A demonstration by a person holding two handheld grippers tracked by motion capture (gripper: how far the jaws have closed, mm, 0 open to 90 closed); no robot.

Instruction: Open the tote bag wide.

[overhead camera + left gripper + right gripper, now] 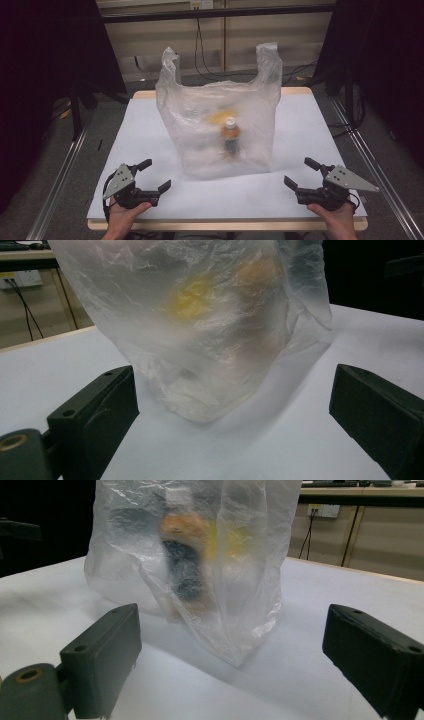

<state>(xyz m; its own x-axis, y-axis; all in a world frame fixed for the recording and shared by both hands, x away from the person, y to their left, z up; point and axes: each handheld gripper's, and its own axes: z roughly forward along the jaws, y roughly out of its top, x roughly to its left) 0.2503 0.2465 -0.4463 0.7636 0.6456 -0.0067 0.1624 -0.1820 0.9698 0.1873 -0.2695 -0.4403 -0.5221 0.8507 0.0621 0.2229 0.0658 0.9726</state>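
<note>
Holding my left gripper (153,176) low at the near-left of the white table (300,130), jaws spread wide and empty, I keep it aimed inward at the near-left corner of the plastic bag (218,120); that bag stands upright in the middle of the table, its two handles sticking up, and through the cloudy film I make out a bottle (231,137) with a white cap and orange band, plus something yellow (220,117) behind it; in the left gripper view the bag (200,330) sits between my jaws but apart from them; in the right gripper view the bag (195,565) likewise hangs ahead, untouched; my right gripper (301,173) mirrors the left at the near-right, jaws equally wide, nothing in them. To do this well I judge I should go for the handles rather than the slack walls, since thin film slips and bunches; closing on one handle with each side would open the mouth evenly without tipping the bottle. Both hands rest near the table's near edge, wrists level, grippers angled toward each other.
</note>
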